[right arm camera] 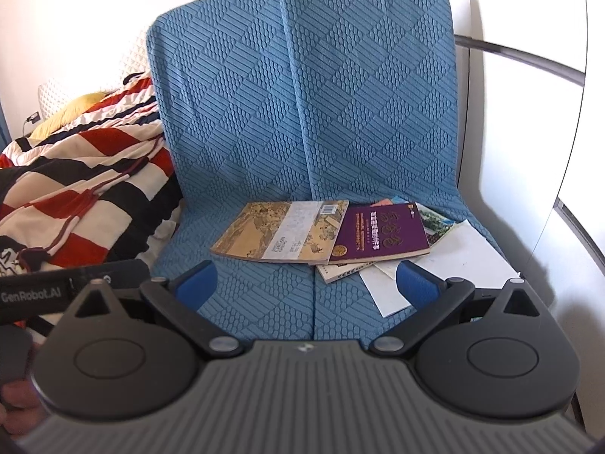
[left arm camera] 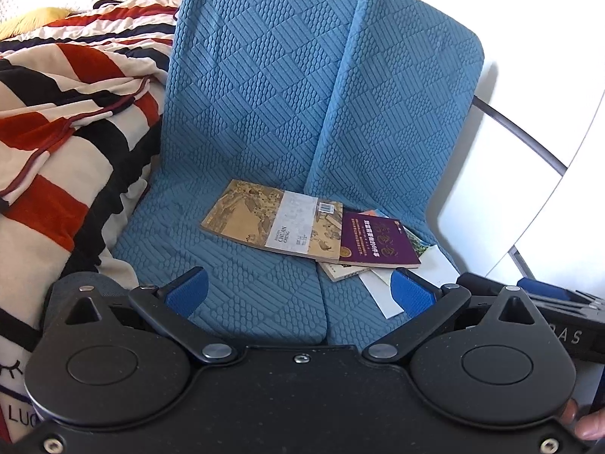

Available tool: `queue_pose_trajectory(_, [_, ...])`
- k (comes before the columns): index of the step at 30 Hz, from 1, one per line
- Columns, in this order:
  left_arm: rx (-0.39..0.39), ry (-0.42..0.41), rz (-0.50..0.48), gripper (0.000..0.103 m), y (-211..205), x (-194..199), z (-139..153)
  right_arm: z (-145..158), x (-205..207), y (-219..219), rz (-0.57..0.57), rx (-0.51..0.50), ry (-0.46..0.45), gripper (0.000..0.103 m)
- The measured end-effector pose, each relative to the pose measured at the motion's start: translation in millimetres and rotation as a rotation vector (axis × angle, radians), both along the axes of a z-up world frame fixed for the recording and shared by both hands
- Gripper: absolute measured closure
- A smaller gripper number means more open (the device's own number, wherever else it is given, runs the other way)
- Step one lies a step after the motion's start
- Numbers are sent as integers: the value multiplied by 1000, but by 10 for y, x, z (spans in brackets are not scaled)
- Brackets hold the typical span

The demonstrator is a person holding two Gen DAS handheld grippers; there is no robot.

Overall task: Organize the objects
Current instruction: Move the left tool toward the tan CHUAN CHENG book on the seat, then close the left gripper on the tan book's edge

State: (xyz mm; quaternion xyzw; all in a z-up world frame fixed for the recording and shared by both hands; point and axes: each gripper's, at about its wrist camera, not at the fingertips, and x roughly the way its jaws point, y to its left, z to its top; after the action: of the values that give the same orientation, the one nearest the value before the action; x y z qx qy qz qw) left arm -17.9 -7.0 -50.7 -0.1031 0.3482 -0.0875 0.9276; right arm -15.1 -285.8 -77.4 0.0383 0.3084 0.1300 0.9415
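- A small pile of books was seen lying on the blue seat [left arm camera: 234, 287], near the back of it.
- The yellow book [left arm camera: 272, 221] with an old painting on its cover was laid flat on the left seat cushion, and its right edge reached over the gap between the two cushions.
- The purple book [left arm camera: 378, 240] was laid just beside it on the right, touching it and partly on top of it.
- A third book [left arm camera: 342, 271] was tucked under both of them, and only its corner could be seen.
- Some white paper [left arm camera: 382, 289] and a thin booklet [right arm camera: 438, 223] with a green picture were spread out under the purple book, on the right cushion.
- The left gripper [left arm camera: 298, 293] was held low in front of the seat, with its two blue fingers [left arm camera: 187, 293] spread wide apart, and nothing was held between them.
- The right gripper [right arm camera: 308, 283] was held the same way, wide open, with nothing between its blue fingers [right arm camera: 198, 283].
- In both views the books were seen beyond the fingertips, not touched by them.
- The right finger of each gripper was seen in front of the white paper.
- Two tall blue back cushions [right arm camera: 363, 87] were stood up side by side behind the books.
- A striped blanket [left arm camera: 68, 113] in red, black and cream was heaped on the left, right against the seat.
- A white wall [right arm camera: 503, 140] was seen on the right of the seat.
- A bit of a hand [left arm camera: 584, 422] was seen at the bottom right of the left wrist view.
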Motion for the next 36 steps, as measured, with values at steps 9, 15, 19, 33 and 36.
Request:
queue_pose_trajectory(9, [-3, 15, 1, 0, 8, 379, -129, -105, 278, 74, -2, -42, 9, 0])
queue_pose_trajectory(15, [11, 19, -15, 0, -88, 683, -328, -265, 567, 58, -18, -65, 22, 0])
queue_pose_trajectory(19, [19, 25, -32, 0, -167, 906, -477, -411, 749, 35, -35, -61, 36, 0])
queue_pose_trajectory(33, [-30, 62, -21, 0, -418, 1611, -1024, -811, 1419, -42, -83, -4, 43, 0])
queue_pose_trajectory(36, [-33, 50, -18, 0, -476, 1749, -1141, -901, 1544, -87, -95, 16, 41, 0])
